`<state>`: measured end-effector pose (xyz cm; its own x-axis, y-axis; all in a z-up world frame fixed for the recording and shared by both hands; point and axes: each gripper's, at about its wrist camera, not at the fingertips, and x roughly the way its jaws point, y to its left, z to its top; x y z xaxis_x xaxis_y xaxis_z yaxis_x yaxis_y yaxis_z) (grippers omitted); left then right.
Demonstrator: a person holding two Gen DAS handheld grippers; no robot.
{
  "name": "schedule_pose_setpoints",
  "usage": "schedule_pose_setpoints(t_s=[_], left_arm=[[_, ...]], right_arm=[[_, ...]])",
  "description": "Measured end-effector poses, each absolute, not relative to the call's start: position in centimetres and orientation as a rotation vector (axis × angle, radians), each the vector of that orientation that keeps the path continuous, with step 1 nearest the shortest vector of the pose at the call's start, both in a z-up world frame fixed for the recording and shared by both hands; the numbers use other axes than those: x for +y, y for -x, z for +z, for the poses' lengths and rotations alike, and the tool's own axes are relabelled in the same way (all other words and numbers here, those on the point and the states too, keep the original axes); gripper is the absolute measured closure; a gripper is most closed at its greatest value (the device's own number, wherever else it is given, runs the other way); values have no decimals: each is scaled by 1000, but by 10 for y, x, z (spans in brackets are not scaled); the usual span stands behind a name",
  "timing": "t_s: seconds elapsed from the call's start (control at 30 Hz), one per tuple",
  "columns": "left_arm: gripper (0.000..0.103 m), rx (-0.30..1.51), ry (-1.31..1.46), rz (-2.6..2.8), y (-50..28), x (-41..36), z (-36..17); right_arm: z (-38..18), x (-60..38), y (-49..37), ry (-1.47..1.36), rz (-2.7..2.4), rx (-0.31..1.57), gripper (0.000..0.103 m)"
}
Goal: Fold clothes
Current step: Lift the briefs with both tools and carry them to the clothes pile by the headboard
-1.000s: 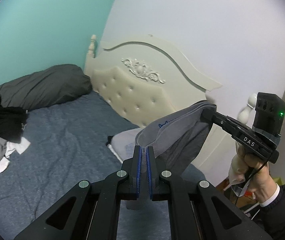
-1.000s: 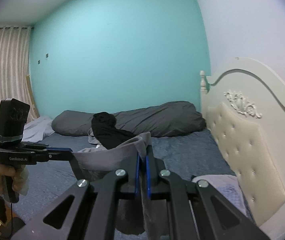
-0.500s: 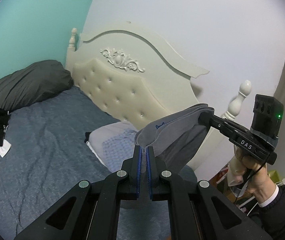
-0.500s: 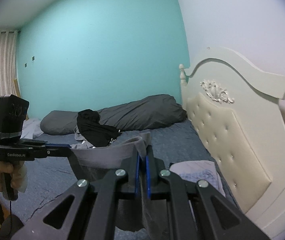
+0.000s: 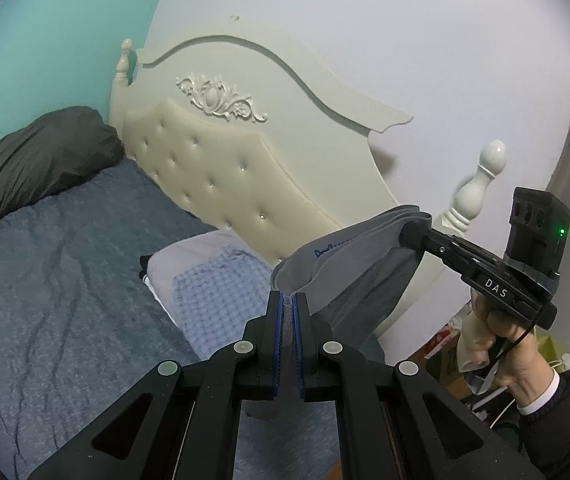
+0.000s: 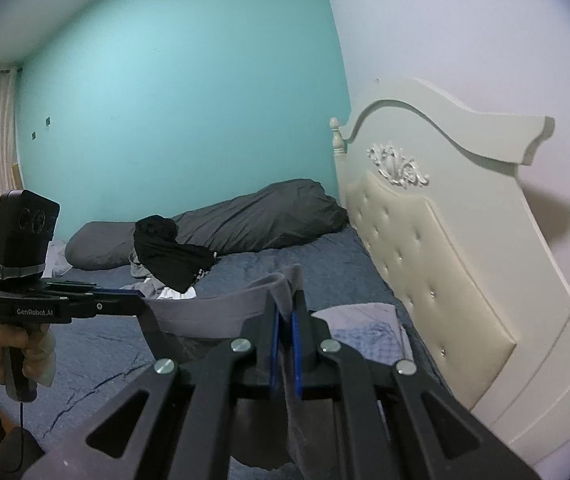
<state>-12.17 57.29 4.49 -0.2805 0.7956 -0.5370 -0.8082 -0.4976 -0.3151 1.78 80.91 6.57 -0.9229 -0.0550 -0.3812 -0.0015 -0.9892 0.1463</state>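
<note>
While both grippers are raised above the bed, a grey garment (image 5: 349,276) hangs stretched in the air between them. Nearest in the left wrist view, the left gripper (image 5: 288,300) has its blue-lined fingers drawn nearly together, nipping one edge of the cloth; a thin fold of grey shows in the slot. Across the span, the right gripper (image 5: 407,232) bites the opposite edge, jaws closed on bunched fabric, with a person's hand (image 5: 513,348) wrapped around its handle and a dark sleeve with a white cuff below it. Blue lettering shows near the taut top edge of the garment, too small to read. From the right wrist view the same arrangement reads mirrored: right gripper (image 6: 285,300) clamped on grey cloth, left gripper (image 6: 141,304) pinching the far end, garment (image 6: 213,312) drooping beneath into a loose pouch. Under the hanging cloth, on the blue-grey bedsheet (image 5: 65,288), a folded stack (image 5: 213,280) lies flat, checked blue fabric on top, close to the headboard. Farther along the mattress, a heap of unfolded clothes (image 6: 173,252), black on top and grey and white below, rests just before a long dark grey pillow (image 6: 245,220). Cream tufted headboard (image 5: 221,168) runs along the right side; teal wall (image 6: 165,100) behind.
</note>
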Motion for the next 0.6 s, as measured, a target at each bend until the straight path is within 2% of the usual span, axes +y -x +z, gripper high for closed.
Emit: schedule_pose_setpoints(t_s=[0.6], left_arm=[[98,26,902,1954,194,640,-1]], right_arm=[[21,866,42,-728,-3074,-265,98]])
